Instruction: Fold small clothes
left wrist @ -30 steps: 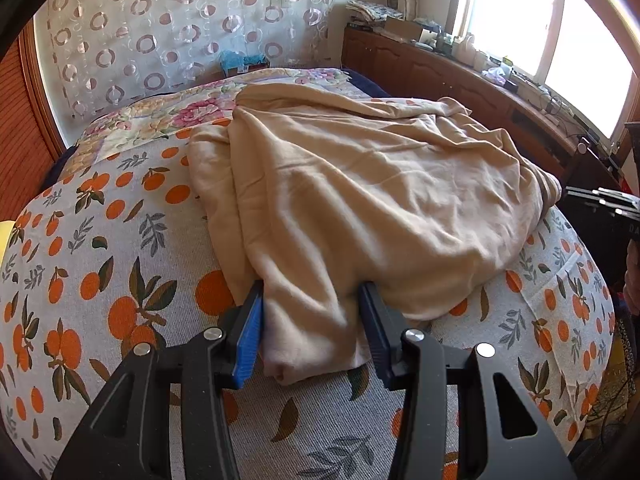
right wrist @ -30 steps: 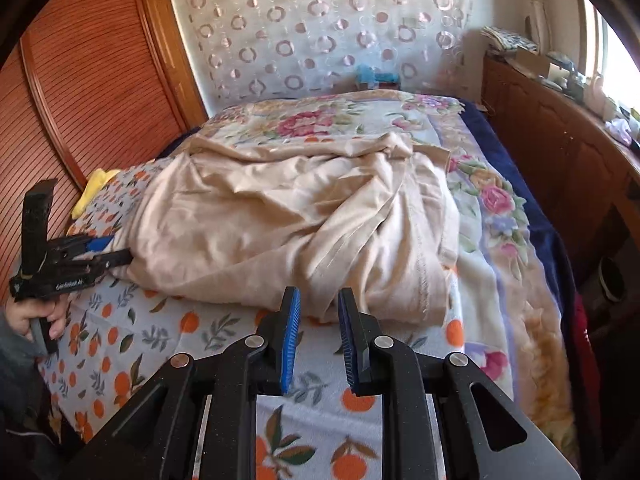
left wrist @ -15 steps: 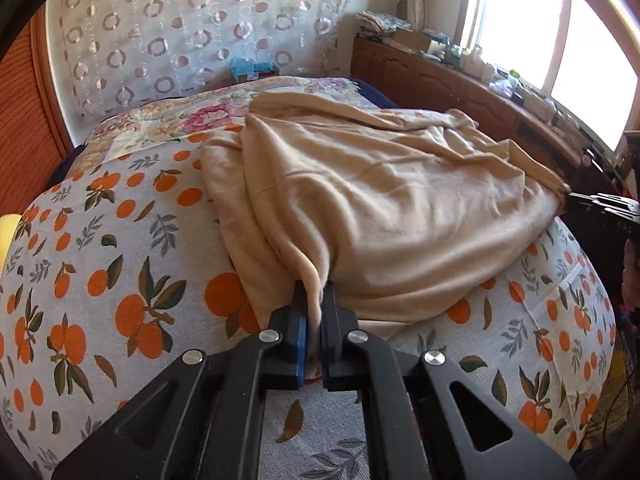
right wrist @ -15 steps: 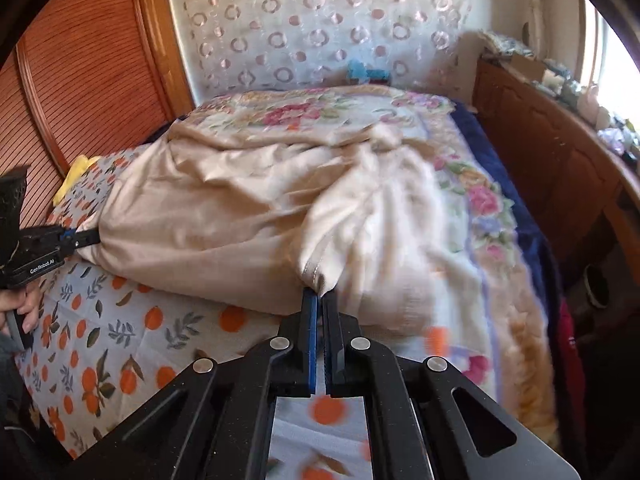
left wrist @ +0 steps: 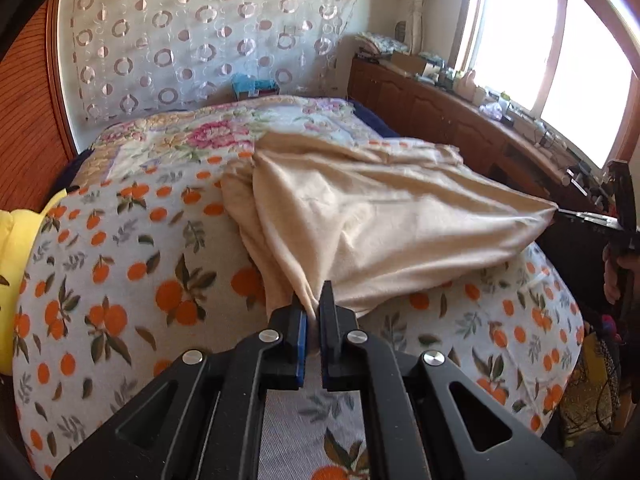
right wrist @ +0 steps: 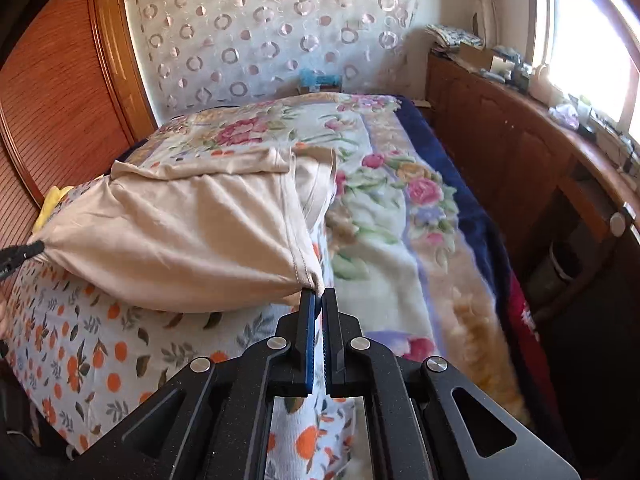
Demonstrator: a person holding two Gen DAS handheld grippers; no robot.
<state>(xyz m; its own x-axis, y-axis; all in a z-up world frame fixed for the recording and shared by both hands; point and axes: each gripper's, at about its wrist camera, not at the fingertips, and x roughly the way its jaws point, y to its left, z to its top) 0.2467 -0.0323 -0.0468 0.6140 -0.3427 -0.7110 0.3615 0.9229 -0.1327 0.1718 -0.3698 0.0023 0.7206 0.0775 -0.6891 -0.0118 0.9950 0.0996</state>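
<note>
A beige garment [left wrist: 384,216] lies on the bed and is pulled taut between both grippers. My left gripper [left wrist: 313,300] is shut on its near left corner, the cloth bunched between the blue pads. My right gripper [right wrist: 318,298] is shut on the hemmed right corner of the beige garment [right wrist: 192,236]. In the left wrist view the right gripper [left wrist: 560,211] pinches the far right corner, held by a hand. In the right wrist view the left gripper's tip [right wrist: 34,247] grips the far left corner. The near edge of the cloth is lifted off the sheet.
The bed carries an orange-print sheet [left wrist: 120,280] and a floral blanket [right wrist: 392,208] toward the headboard. A yellow cloth [left wrist: 18,256] lies at the left edge. A wooden cabinet [right wrist: 520,152] with clutter runs along the right side under the window. A wooden wardrobe [right wrist: 60,92] stands left.
Both grippers closed on the garment's near corners, then rose and drew apart. The crumpled cloth is now stretched taut between them and lifted at its front edge.
</note>
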